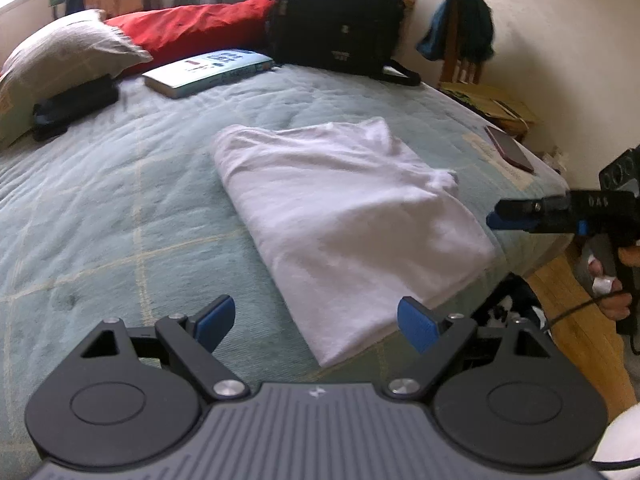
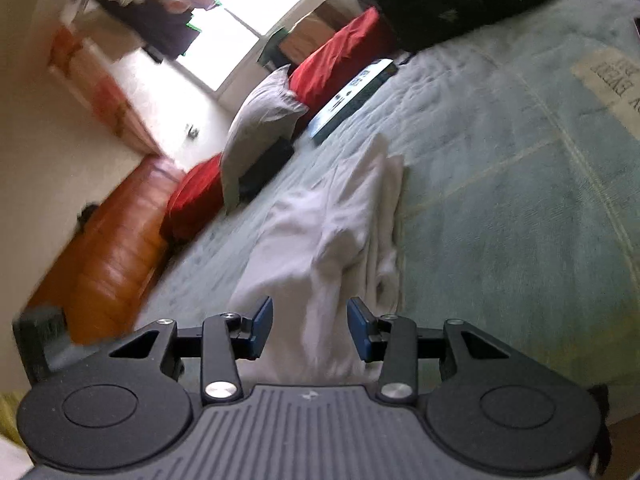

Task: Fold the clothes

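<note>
A white garment (image 1: 344, 216) lies folded into a long rectangle on the pale green bedspread (image 1: 120, 200), running from mid-bed toward the near right edge. My left gripper (image 1: 316, 322) hovers over its near end, jaws wide open, nothing between the blue pads. My right gripper (image 1: 508, 216) shows from the side at the bed's right edge, just clear of the cloth, held by a hand (image 1: 616, 292). In the right wrist view the garment (image 2: 320, 240) stretches away ahead of the right gripper (image 2: 310, 328). Its pads stand apart and do not press the cloth.
At the head of the bed sit a black backpack (image 1: 336, 20), a book (image 1: 208, 70), a grey pillow (image 1: 60, 56), a red pillow (image 1: 192, 24) and a black case (image 1: 76, 106). A phone (image 1: 510, 148) lies near the right edge, with wooden floor (image 1: 580, 320) beyond.
</note>
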`<state>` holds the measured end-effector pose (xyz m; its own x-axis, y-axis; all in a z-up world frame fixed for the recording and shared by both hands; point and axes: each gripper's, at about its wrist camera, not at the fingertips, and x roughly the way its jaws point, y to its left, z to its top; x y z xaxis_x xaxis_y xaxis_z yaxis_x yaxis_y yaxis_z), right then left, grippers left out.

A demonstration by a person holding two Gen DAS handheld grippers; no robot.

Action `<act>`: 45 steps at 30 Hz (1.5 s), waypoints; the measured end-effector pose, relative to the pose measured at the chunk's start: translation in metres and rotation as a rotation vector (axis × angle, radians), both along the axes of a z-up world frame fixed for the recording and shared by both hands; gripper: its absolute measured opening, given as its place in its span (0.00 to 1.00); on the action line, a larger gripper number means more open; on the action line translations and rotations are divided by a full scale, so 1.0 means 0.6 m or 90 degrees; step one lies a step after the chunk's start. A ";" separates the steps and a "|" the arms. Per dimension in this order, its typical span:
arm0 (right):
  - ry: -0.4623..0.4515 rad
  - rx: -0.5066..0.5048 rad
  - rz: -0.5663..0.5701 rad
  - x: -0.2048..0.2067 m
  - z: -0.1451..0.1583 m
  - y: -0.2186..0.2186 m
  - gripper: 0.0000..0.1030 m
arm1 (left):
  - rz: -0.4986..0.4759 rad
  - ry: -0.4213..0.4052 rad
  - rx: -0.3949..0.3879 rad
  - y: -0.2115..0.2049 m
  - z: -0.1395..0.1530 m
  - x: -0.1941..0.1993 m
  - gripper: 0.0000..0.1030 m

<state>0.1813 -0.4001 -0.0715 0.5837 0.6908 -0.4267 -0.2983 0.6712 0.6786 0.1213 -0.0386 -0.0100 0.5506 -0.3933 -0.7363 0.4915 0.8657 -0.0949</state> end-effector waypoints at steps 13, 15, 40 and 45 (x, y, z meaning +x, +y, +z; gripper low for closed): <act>-0.122 -0.171 0.007 -0.051 0.002 0.053 0.39 | -0.068 -0.013 0.086 -0.044 -0.021 -0.032 0.86; -0.134 -0.173 0.016 -0.051 0.006 0.057 0.37 | -0.068 -0.012 0.086 -0.046 -0.021 -0.031 0.86; -0.091 -0.277 0.068 -0.022 0.070 0.046 0.10 | -0.180 0.023 0.051 -0.102 -0.060 0.049 0.86; -0.157 -0.291 0.070 0.028 0.115 0.073 0.10 | -0.187 -0.003 0.024 -0.065 -0.010 0.045 0.86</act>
<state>0.1979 -0.3565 -0.0027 0.6392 0.5293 -0.5579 -0.4970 0.8379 0.2255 0.1484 -0.0775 -0.0158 0.4211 -0.5089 -0.7508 0.7218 0.6892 -0.0623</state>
